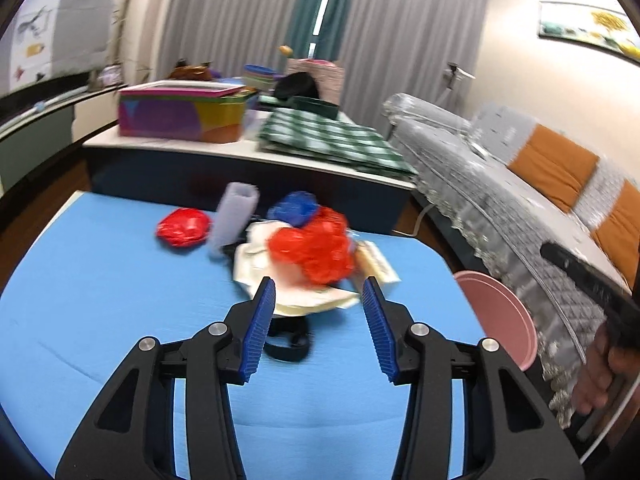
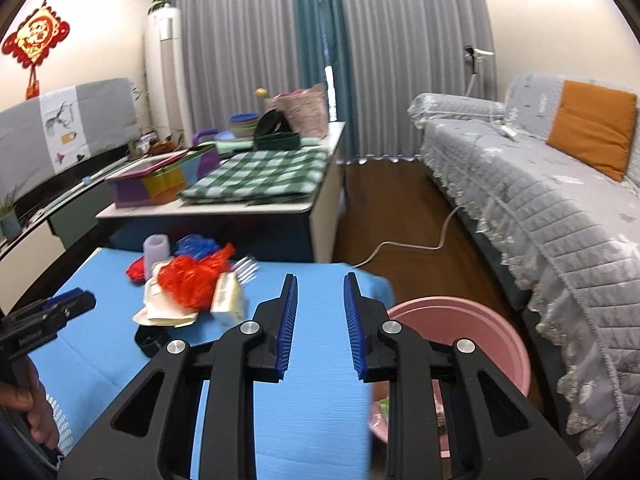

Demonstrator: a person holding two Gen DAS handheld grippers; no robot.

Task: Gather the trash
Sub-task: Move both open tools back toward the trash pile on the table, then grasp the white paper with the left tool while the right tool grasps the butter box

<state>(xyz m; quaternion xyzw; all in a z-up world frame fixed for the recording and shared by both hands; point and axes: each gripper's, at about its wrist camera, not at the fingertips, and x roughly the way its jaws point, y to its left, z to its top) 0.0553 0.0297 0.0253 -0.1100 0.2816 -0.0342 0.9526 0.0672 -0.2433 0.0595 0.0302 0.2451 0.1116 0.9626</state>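
Pink basin: a pink plastic basin (image 2: 460,312) was seen on the floor just beside the blue table's right edge, between the table and the grey-covered sofa (image 2: 560,208); something green and some small scraps were glimpsed at its bottom, too hidden to be named.

Blue table: the trash was found heaped on the far part of the blue tabletop (image 1: 100,280), left of centre in the right wrist view.

Trash pile: a crumpled orange-red plastic bag (image 1: 316,250) was seen on top of cream paper wrappers (image 1: 256,268), with a crumpled blue bag (image 1: 294,206) behind it and a smaller red crumpled bag (image 1: 183,226) apart to the left.

Lilac cup: a pale lilac cup (image 1: 234,218) was shown at the pile's left edge, its long axis tilted, mouth up and away; in the right wrist view it appeared nearly upright.

Forks: clear plastic forks (image 2: 246,268) were seen at the pile's far right, tines pointing away and to the right.

Packet: a pale yellow packet (image 2: 228,298) was seen against the bag's right side, its long axis running toward the camera.

Black band: a black ring-like band (image 1: 286,342) was seen on the table just in front of the wrappers.

Left gripper (image 1: 319,292): its jaws were spread, nothing between them, aimed at the pile's near edge.

Right gripper (image 2: 321,280): its jaws were spread and empty, held over the table's right part, beside the basin.
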